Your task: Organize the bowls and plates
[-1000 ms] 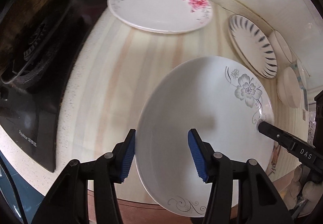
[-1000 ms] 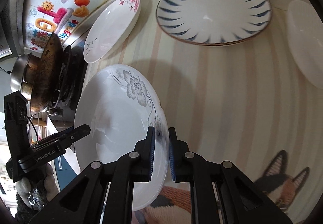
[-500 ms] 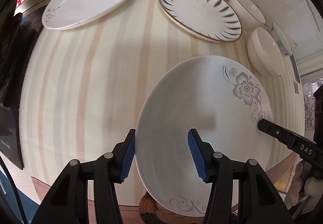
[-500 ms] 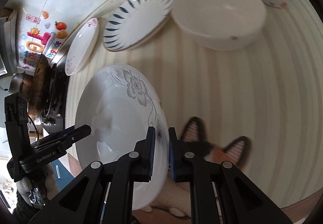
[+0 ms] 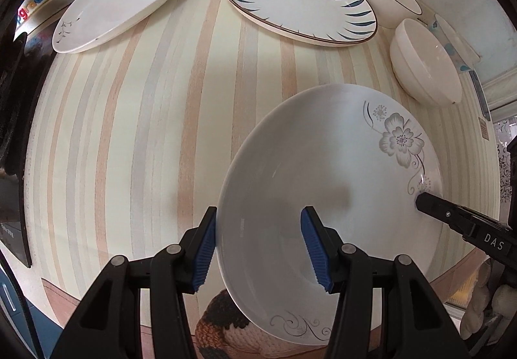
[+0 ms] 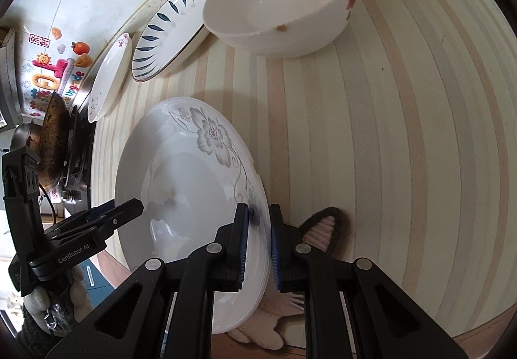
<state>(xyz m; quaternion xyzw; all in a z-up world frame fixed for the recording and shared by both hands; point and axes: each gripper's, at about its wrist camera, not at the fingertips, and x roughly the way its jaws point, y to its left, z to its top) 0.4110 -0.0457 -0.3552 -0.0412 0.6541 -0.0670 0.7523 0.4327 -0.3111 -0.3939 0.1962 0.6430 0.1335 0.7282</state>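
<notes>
Right wrist view: we've got the white deep plate with the grey flower print point(image 6: 181, 197) carried above the striped countertop point(image 6: 404, 148), right gripper point(image 6: 258, 229) clenched on its rim, left gripper point(image 5: 258, 245) straddling the opposite edge, whether pressing we can't tell. Beyond, blue-leaf plate point(image 5: 300, 0), pink-blossom plate point(image 5: 119, 3) and white bowls point(image 5: 423, 61) lie separately, so we reckon stacking's mostly ahead.
</notes>
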